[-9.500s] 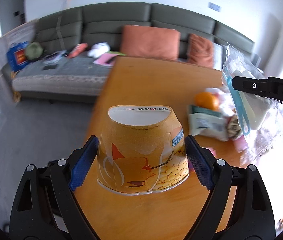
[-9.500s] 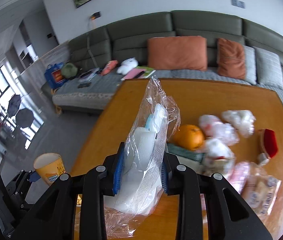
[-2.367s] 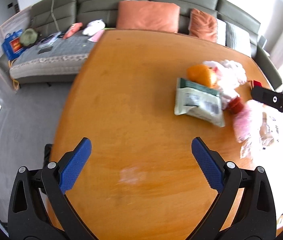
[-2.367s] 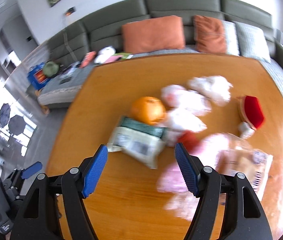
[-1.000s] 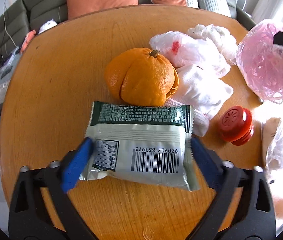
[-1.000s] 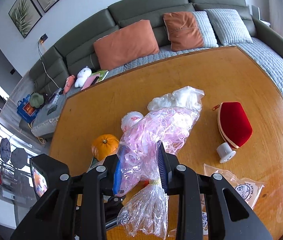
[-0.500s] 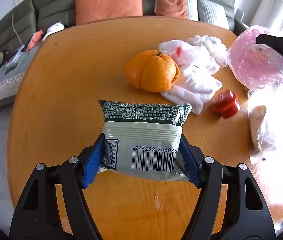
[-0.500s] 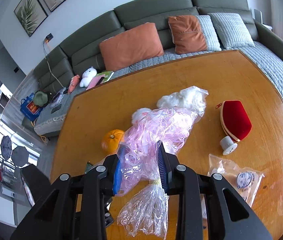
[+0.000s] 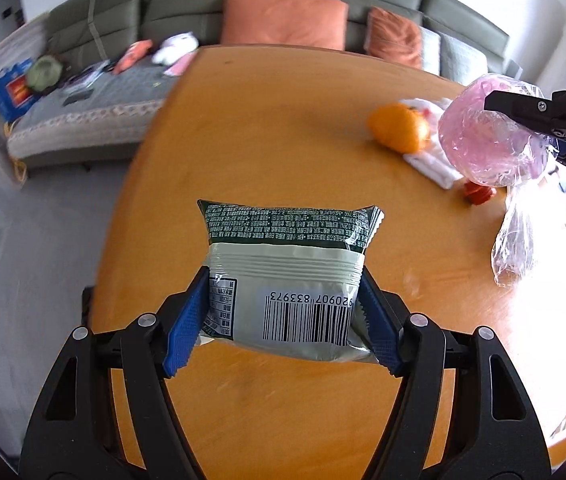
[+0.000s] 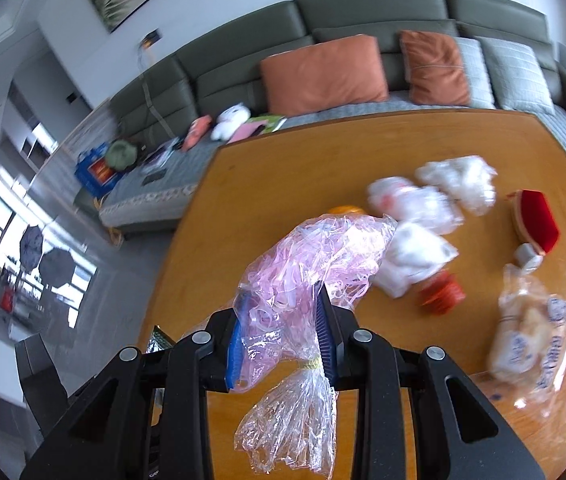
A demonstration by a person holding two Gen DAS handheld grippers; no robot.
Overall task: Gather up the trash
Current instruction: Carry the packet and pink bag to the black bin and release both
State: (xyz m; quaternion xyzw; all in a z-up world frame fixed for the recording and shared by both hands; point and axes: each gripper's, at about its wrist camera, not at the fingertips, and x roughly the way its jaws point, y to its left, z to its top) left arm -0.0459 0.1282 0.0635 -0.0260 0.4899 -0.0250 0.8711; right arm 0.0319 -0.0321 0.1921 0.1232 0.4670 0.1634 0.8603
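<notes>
Left gripper [image 9: 283, 320] clamped, after closing, on green-and-white foil snack packet [image 9: 287, 276] between blue pads; right gripper [image 10: 281, 340] pinching crinkled pink-tinted clear plastic bag [image 10: 311, 272], apparently knotted below fingers.

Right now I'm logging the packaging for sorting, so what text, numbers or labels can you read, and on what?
"920907 833973", upside down above the barcode on the snack packet in the left gripper.
Fine print on the packet's dark green band and small side label: too small to read.
Blue round logos on the clear bread bag: blurred, unreadable.
Yellow mark on the blue bag by the sofa: unreadable.
</notes>
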